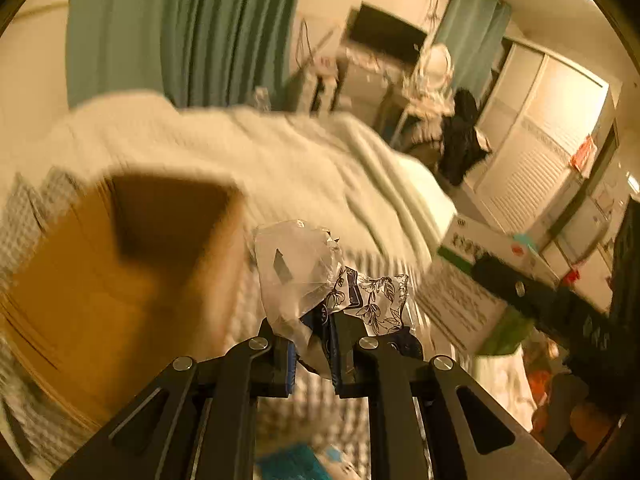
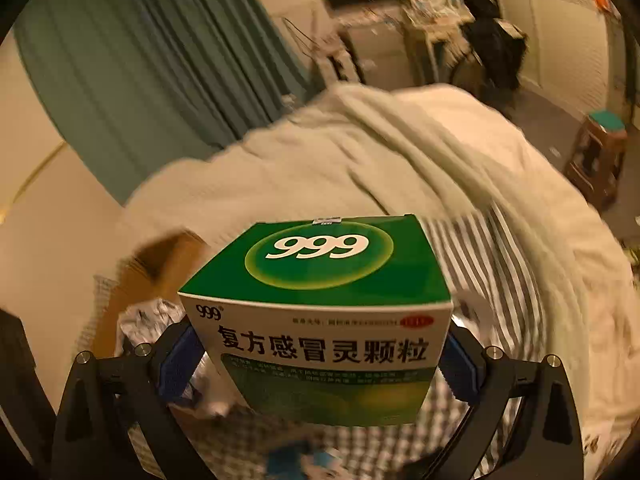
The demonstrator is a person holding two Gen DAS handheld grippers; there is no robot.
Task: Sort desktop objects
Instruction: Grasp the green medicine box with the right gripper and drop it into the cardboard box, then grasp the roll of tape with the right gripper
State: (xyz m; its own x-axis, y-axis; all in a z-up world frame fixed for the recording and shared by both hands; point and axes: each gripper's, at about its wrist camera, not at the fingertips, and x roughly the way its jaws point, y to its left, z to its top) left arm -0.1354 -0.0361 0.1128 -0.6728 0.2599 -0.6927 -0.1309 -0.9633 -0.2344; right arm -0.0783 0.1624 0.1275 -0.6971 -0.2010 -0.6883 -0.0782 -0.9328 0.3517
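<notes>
My left gripper [image 1: 314, 354] is shut on a crumpled clear plastic wrapper with a floral printed part [image 1: 320, 280], held up in the air just right of an open cardboard box [image 1: 120, 280]. My right gripper [image 2: 320, 360] is shut on a green and white 999 medicine box [image 2: 324, 312], held upright above the checked cloth. The same medicine box [image 1: 480, 248] and the right gripper's arm show at the right of the left wrist view. The wrapper [image 2: 152, 320] and cardboard box [image 2: 160, 268] show at the left of the right wrist view.
A bed with a white quilt [image 1: 260, 152] lies behind. A checked cloth [image 2: 360, 448] covers the surface below. Something blue [image 1: 296, 464] lies on it near the bottom. Green curtains [image 1: 180, 28], a desk with a monitor [image 1: 384, 36] and a stool [image 2: 600, 152] stand further back.
</notes>
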